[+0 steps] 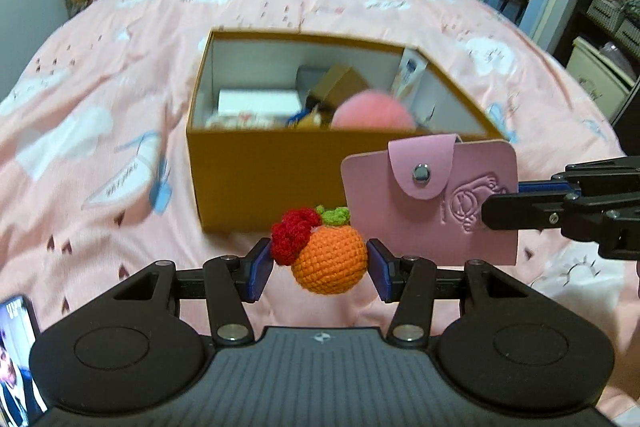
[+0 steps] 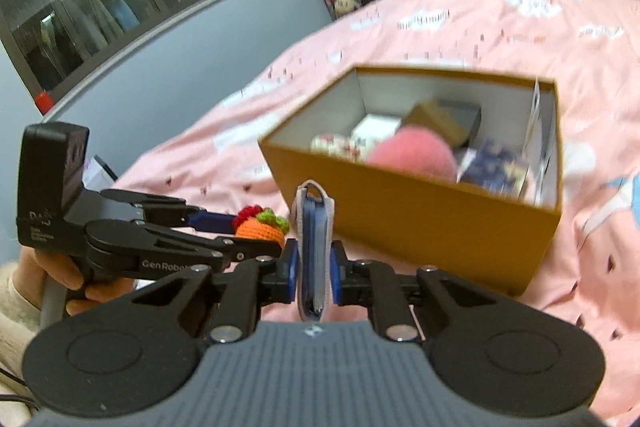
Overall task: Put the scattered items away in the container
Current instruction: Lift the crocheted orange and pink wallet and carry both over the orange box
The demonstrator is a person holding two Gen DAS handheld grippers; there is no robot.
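1. Box (image 1: 256, 183), left wrist view: brown cardboard, open top, sits on the pink bedspread (image 1: 100, 75) straight ahead. Inside: a pink ball (image 1: 370, 113), a white box (image 1: 258, 101), a small brown carton (image 1: 340, 85), a tube (image 1: 410, 71) leaning in the far right corner. Left gripper (image 1: 320, 263) pinches a crochet orange (image 1: 326, 259) between its blue pads, held short of the box's near wall. Right gripper (image 1: 504, 201) comes in from the right, clamped on a pink card holder (image 1: 432, 203), snap flap closed, face toward the camera, also outside the box.
2. Right wrist view: right gripper (image 2: 314, 269) fingers are pressed on the card holder (image 2: 314, 251), seen edge-on and upright. Box (image 2: 420, 223) is ahead and to the right, ball (image 2: 412, 155) visible inside. Left gripper (image 2: 256, 233) is at the left with the orange (image 2: 260, 229) in its tips; the hand (image 2: 60, 275) grips its handle.
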